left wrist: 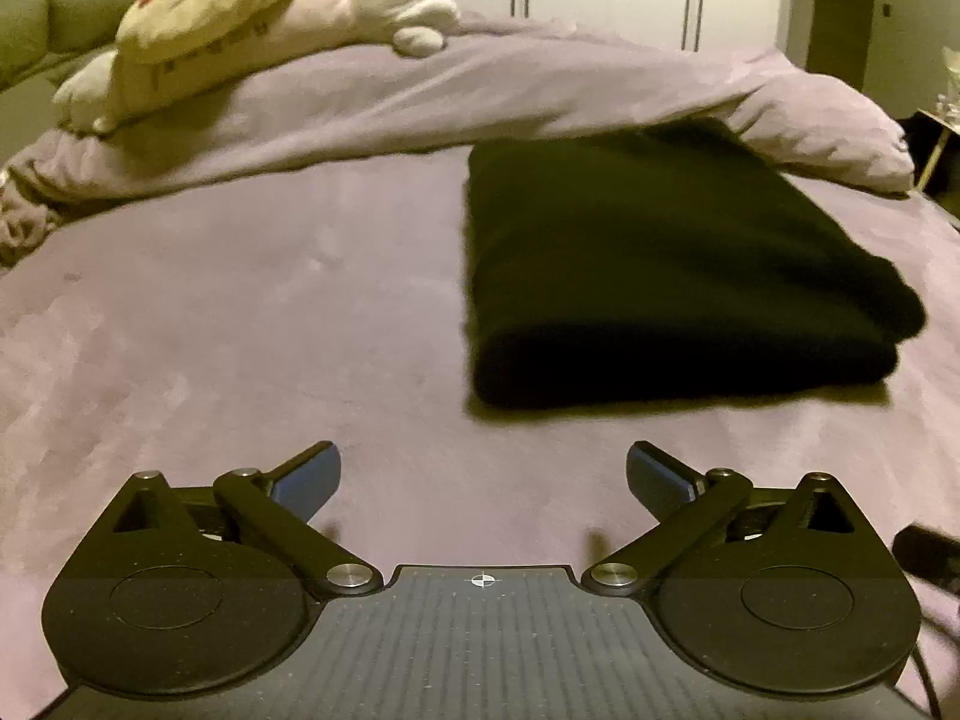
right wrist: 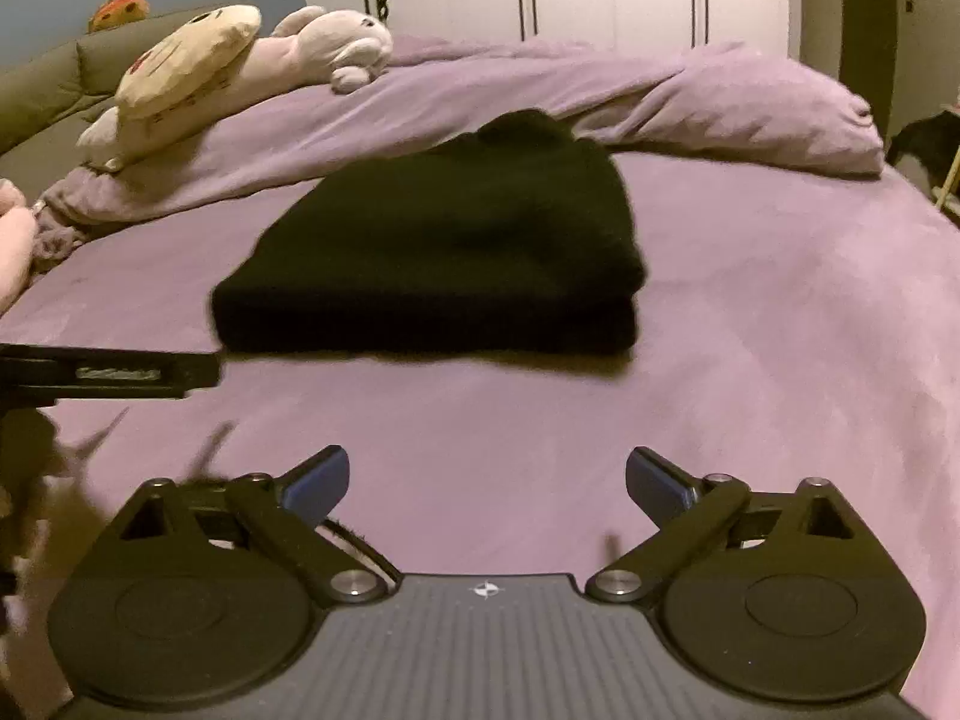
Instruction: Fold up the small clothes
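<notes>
- A folded black garment (left wrist: pixel 678 264) lay on the purple bed (left wrist: pixel 240 300).
- The left gripper (left wrist: pixel 483 474) and the right gripper (right wrist: pixel 487 480) sat near it, both spread wide, holding nothing.

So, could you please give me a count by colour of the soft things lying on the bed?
Black: 1, the folded garment
Cream: 1, the plush toy by the headboard
Pale grey-lilac: 1, the plush animal beside it
Orange: 1, the plush on the headboard, partly hidden
Lilac: 1, the bunched duvet
Total: 5
</notes>
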A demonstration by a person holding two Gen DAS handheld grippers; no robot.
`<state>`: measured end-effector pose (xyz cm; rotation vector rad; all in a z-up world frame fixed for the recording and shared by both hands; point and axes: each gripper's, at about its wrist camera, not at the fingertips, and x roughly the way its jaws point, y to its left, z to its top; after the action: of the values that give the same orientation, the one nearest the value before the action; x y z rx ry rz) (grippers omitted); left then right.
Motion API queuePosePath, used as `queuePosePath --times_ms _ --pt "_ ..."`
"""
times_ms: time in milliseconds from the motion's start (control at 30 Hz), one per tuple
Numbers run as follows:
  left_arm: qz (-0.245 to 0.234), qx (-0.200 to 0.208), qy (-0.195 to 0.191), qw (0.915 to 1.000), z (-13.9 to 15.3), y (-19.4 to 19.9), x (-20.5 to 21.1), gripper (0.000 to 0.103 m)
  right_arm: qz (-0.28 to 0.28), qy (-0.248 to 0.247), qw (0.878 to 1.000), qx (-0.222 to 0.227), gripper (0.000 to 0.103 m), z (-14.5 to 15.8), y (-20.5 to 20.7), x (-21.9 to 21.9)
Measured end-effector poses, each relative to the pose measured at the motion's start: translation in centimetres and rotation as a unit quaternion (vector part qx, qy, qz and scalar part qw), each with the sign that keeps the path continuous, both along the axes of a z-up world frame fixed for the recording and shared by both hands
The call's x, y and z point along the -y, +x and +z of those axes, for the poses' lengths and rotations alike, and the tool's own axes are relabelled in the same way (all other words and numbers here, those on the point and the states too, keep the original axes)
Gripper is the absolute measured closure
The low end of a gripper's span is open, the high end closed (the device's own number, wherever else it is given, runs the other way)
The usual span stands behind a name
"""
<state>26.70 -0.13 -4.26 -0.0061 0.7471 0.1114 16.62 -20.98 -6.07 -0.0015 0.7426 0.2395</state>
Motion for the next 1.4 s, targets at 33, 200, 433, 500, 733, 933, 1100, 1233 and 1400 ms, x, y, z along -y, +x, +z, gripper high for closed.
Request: queuePosePath --times_ms 33,200,433,500,733,933,1100,1233,1400 --pt "0.0 0.002 0.0 1.0 0.2 -0.3 0.1 0.0 -0.003 -0.005 1.0 -0.005 0.004 0.2 0.0 -0.3" --pt "0.004 -0.002 -0.016 0.9999 1.2 -1.0 0.5 0.0 -0.028 -0.038 0.999 -0.001 0.004 1.0 0.1 -1.0" --pt "0.003 0.008 -0.012 0.9999 2.0 -1.4 1.2 0.0 -0.045 -0.046 0.998 0.008 0.004 1.7 0.9 -1.2" --pt "0.003 0.007 -0.014 0.9999 1.9 -1.4 1.3 0.0 -0.041 -0.054 0.998 0.005 0.004 1.7 1.3 -1.5" --pt "-0.004 0.007 -0.005 1.0 1.9 -1.4 1.5 0.0 -0.031 -0.054 0.998 0.007 0.004 1.7 1.5 -2.1" --pt "-0.002 0.001 -0.004 1.0 1.8 -1.3 1.6 0.0 -0.032 -0.054 0.998 0.007 0.004 1.8 1.6 -2.2" --pt "-0.001 -0.004 -0.01 0.9999 1.9 -1.1 1.4 0.0 -0.032 -0.054 0.998 0.009 0.004 1.8 1.5 -2.4" --pt "-0.002 -0.003 -0.005 1.0 2.0 -1.2 1.5 0.0 -0.033 -0.054 0.998 0.008 0.004 1.7 1.5 -2.3" --pt "-0.004 -0.003 -0.008 1.0 2.0 -1.5 1.8 0.0 -0.033 -0.055 0.998 0.01 0.004 1.8 1.5 -2.1"
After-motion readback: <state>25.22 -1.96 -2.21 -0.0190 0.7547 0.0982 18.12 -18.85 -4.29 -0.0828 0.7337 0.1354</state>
